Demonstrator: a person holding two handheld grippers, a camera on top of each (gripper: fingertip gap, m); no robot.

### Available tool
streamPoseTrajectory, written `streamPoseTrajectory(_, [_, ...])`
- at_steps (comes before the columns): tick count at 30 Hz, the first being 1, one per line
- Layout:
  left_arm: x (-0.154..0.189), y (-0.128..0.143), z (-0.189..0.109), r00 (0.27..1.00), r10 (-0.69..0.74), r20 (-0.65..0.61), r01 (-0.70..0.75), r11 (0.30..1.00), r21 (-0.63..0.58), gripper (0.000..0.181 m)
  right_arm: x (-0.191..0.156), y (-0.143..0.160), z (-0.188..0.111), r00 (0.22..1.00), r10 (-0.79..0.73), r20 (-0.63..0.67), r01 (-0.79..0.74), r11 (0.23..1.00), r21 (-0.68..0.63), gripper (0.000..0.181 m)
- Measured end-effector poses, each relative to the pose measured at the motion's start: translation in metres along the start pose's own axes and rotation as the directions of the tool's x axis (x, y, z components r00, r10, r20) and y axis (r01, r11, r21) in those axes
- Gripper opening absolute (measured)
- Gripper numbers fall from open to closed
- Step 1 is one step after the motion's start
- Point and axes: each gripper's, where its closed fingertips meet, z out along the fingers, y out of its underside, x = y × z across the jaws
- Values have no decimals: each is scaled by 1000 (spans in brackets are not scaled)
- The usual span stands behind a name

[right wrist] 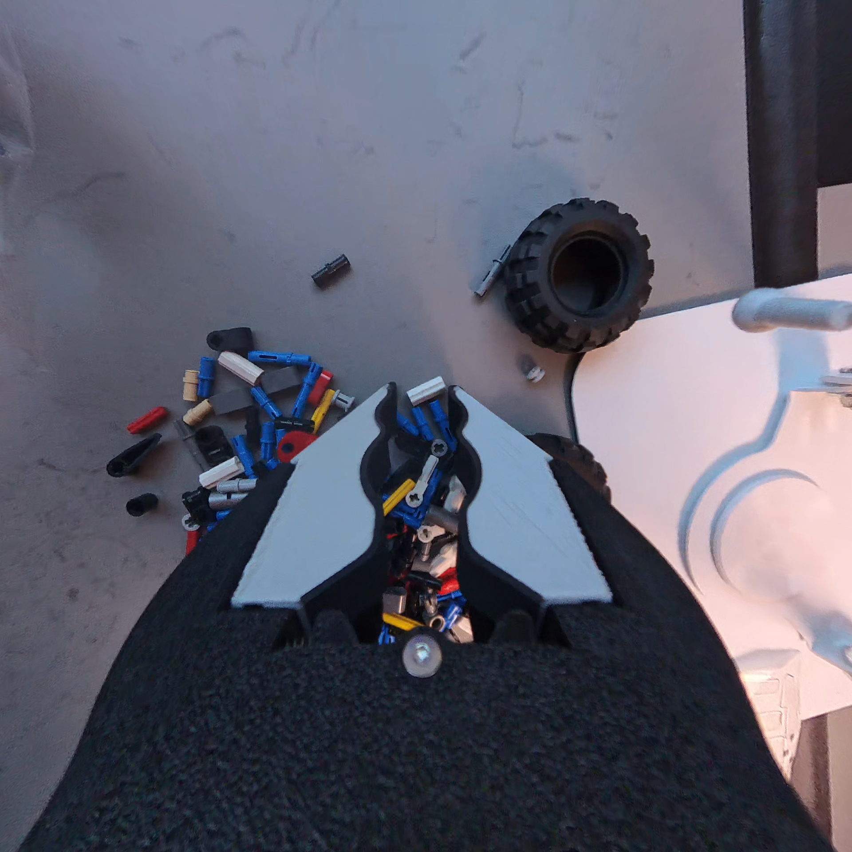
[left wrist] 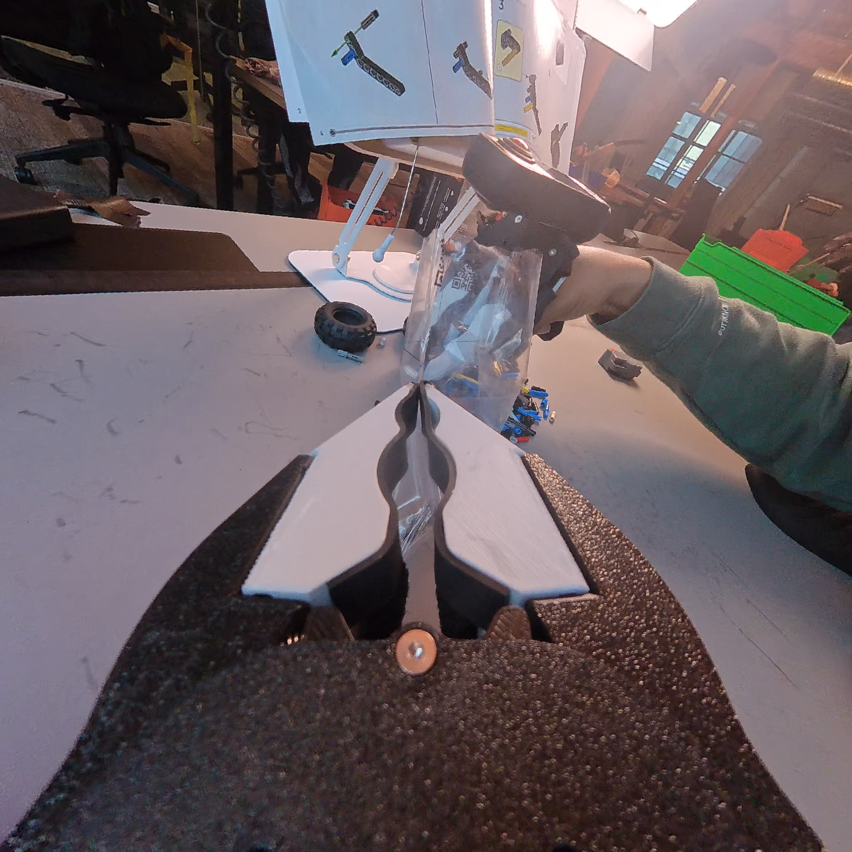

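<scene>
Pinching a clear bag (left wrist: 470,322), left jaws pressed together; right jaws spread, pointing down.

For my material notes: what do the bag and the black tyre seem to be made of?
Bag: thin clear plastic film, glossy; the parts inside show through and it creases where the left hand-held gripper pinches it. Tyre: probably rubber, matte black, with a moulded knobby tread.

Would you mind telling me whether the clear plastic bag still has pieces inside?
Partly full: the plastic bag shows small pieces near its bottom, and loose pieces lie on the table.
</scene>
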Motion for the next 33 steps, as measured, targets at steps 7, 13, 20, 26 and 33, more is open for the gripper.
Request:
streamPoseTrajectory(7, [0,-1,-1,1000,2,-1,-2,1000,1,0,1,-3,2,1000,-16,-13,16,1000,-5,6])
streamPoseTrajectory(13, [1,2,1,1000,-3,-8,3,1000,-11,0,-2,-58,-61,999,20,45,-34,937,347,6])
streamPoseTrajectory(20, [6,5,4,1000,4,-25,-4,1000,-24,0,-57,-118,-134,961,-111,252,-64,799,598,9])
streamPoseTrajectory(26, [6,-3,-1,999,-12,-30,12,1000,18,0,-55,-120,-136,973,-104,204,-57,754,655,27])
streamPoseTrajectory(33, [-5,-9,-7,1000,-18,15,17,999,39,0,-33,-70,-114,982,-76,171,-33,828,560,19])
